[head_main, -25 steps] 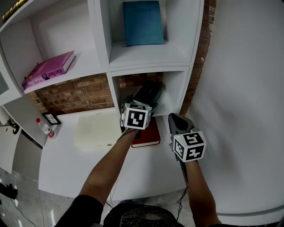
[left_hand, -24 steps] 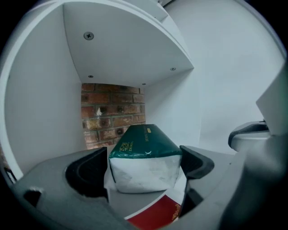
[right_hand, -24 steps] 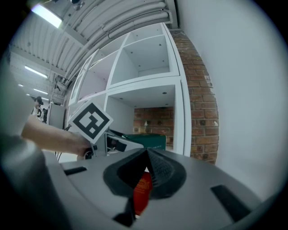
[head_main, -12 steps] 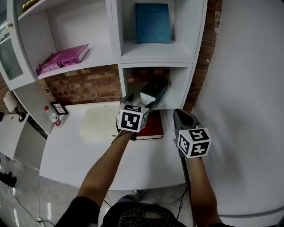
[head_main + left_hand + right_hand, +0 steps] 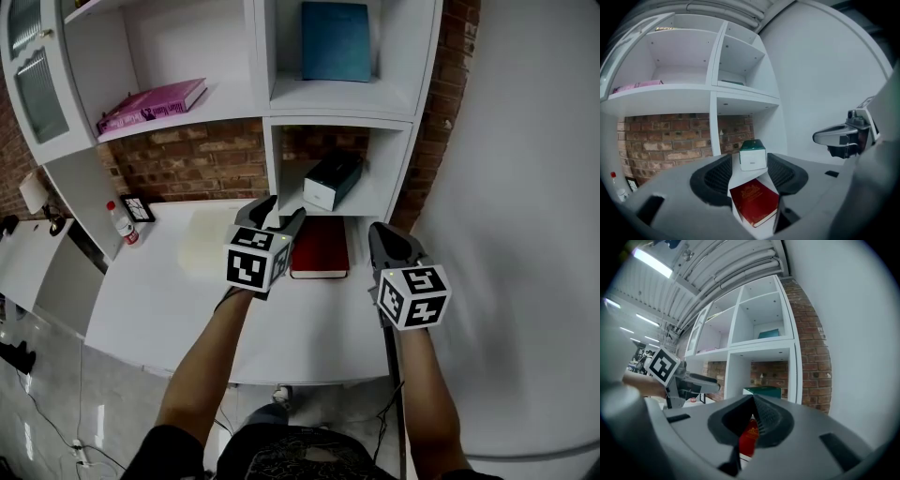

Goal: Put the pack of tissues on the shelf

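Left gripper (image 5: 281,211) empty; pack of tissues (image 5: 333,180) on shelf (image 5: 375,202)
Left jaws stood half apart, had just been closing, nothing between them; right gripper (image 5: 382,234) jaws met at tips, empty; pack lay in lower cubby, behind red book (image 5: 320,248) on table (image 5: 169,291)

readable text: none | red book (image 5: 754,206) cover print — too blurred to read

Overhead plus two jaw-level — shelf (image 5: 337,120) shared
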Demonstrator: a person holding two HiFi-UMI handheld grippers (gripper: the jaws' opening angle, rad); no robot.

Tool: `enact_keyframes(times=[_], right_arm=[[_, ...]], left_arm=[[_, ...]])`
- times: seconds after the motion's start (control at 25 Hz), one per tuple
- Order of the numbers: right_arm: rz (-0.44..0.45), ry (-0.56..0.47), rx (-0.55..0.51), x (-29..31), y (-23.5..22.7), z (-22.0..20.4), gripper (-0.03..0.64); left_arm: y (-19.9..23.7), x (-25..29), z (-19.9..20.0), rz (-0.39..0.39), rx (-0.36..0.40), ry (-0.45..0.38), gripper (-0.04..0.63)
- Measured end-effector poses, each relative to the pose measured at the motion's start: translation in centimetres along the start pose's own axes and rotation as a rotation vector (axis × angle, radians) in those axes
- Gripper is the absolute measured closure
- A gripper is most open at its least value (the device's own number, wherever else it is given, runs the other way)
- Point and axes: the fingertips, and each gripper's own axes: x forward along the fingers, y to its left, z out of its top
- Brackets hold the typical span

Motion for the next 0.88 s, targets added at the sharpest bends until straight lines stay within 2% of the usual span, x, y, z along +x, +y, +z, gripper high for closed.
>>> enact_keyframes(times=[0.48,0.88], right_arm=[[0.037,0.014,-0.014,-1.0,1.1,-0.5,0.614],[0.038,0.010,-0.012,-1.2,1.1,-0.4,0.614]], left_arm=[[0.8,-4.6,-2.2,0.098,0.025,-0.001,0.530],[0.6,-4.7,-2.6,0.107,0.013,0.000,0.577]])
